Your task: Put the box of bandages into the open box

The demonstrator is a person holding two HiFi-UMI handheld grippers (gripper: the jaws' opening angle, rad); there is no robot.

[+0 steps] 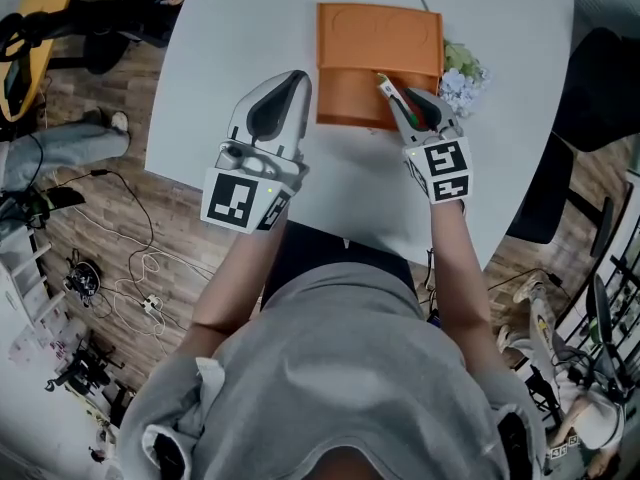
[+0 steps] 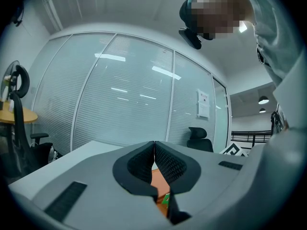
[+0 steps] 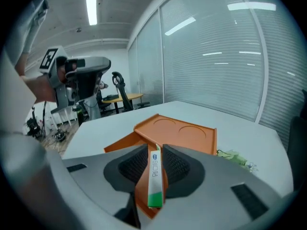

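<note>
On the white table [image 1: 350, 198], near its far edge & approx. centred, the open box [image 1: 345, 98] is lying w/ its orange tray facing up and its lid [image 1: 380, 33] laid back flat toward the far edge, prob. so the whole tray is exposed for a drop from above. Just beside the lid's right edge, a small bunch of pale flowers [image 1: 460, 73] is sitting, clear of the tray. The left gripper [image 1: 290, 80] is hovering by the tray's left side w/ its jaws pressed together on nothing. It is apparently parked there to keep out of the way, or to steady the tray if needed. The right gripper [image 3: 156, 150] is reaching in from the table's near edge w/ its jaws clamping the box of bandages [image 3: 154, 176] and is holding it over the tray's near right corner. The carton is not yet inside, and whether it is touching the rim can't be told. The jaws are pinching the carton across its thin dimension, w/ a narrow side facing the gripper's camera. That likely gives the ribbed pads broad faces to bear on, so the carton is not twisting. The carton is slim, flat & elongated. It is mostly white w/ a green band at the end nearest the gripper's camera, plus a small blue mark & some print toward the far end, too small to read.
</note>
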